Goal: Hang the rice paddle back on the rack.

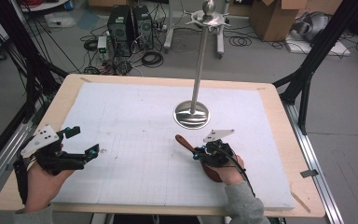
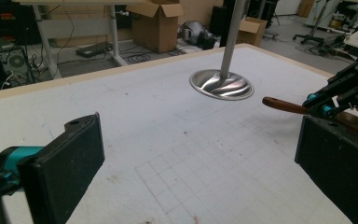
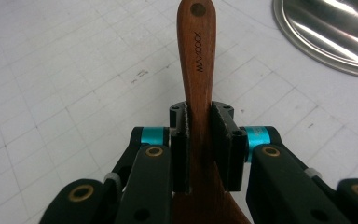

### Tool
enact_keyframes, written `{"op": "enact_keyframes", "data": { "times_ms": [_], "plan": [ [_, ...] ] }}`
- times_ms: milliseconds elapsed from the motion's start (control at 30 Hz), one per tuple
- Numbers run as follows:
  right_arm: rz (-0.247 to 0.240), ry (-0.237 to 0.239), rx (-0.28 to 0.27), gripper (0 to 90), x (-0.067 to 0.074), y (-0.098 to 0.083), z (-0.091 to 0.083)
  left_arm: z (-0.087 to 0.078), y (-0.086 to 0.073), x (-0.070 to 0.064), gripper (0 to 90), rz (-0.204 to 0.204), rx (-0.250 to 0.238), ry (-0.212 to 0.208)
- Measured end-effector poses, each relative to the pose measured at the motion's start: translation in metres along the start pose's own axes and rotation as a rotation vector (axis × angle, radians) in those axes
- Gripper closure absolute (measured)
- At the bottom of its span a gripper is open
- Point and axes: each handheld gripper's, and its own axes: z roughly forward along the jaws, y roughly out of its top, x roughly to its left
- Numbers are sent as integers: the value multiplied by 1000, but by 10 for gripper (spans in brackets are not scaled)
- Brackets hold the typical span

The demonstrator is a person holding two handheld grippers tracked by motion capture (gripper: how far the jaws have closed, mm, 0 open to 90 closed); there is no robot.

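Below us we see the wooden table (image 1: 279, 116), and almost all of its top is covered by a white gridded mat (image 1: 140, 140). On the far part of the mat stands a tall metal stand (image 1: 198, 79): its round shiny base (image 1: 192, 114) lies flat on the mat, and a thin pole rises from it to a small crown of hooks at the top. In the left gripper view we see the same base a little beyond the middle of the mat.

At the near left, our left hand (image 1: 39, 179) holds the left gripper (image 1: 81, 142) low over the mat. Its two black jaws stand wide apart, with nothing between them; in the left gripper view we see bare mat in the gap.

At the near right, our right hand (image 1: 228, 172) holds the right gripper (image 1: 197, 153), just in front of the stand's base. Its jaws are pressed on the two sides of a brown wooden spatula (image 3: 196, 60), at the narrow neck where the handle begins to widen. The handle points away from the gripper, towards the far left of the table, and its end has a small round hole. On the handle we read the word MAXCOOK. The wide blade of the spatula goes back under the gripper, towards our hand. We cannot tell if the spatula touches the mat.
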Motion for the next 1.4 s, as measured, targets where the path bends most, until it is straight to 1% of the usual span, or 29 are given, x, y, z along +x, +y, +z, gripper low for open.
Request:
{"op": "enact_keyframes", "data": {
  "times_ms": [233,300,333,367,433,467,567,600,733,900,933,967,1133,1233,1300,1333,1367,1400],
  "plan": [
    [7,4,-35,781,-3,2,-11,0,0,0,17,-1,1,0],
    [10,3,-51,782,-4,2,-15,0,0,0,18,1,3,0],
    [12,3,-68,781,-6,2,-19,0,0,0,17,1,1,0],
    [17,4,-69,782,-7,2,-20,0,0,-1,17,1,2,-1],
    [12,3,-79,782,-8,2,-22,1,0,-1,17,0,2,-2],
    [19,2,-87,782,-9,2,-25,1,0,-1,17,-2,1,-2],
    [20,1,-98,781,-11,1,-28,1,0,-1,18,1,2,-4],
    [29,5,-109,781,-13,1,-31,1,0,-1,17,-1,1,-4],
    [37,6,-125,782,-16,-1,-36,1,0,-1,17,-5,-1,-6],
    [31,7,-135,781,-19,0,-41,1,0,0,17,-3,1,-11],
    [34,13,-139,781,-20,0,-42,1,1,0,18,-4,0,-11],
    [46,36,-162,781,-25,0,-43,0,1,1,17,-4,-1,-9],
    [44,43,-167,782,-28,0,-47,-3,1,3,18,-13,-11,0],
    [32,58,-174,781,-30,1,-51,-4,0,3,18,-13,-18,2],
    [36,67,-175,781,-30,2,-54,-5,1,4,18,-12,-18,0],
    [31,73,-181,781,-31,2,-56,-5,1,3,17,-19,-22,-4],
    [27,74,-182,781,-32,3,-57,-5,1,3,17,-20,-25,-7],
    [32,74,-180,781,-32,3,-60,-5,2,3,17,-18,-27,-6]
  ]
}}
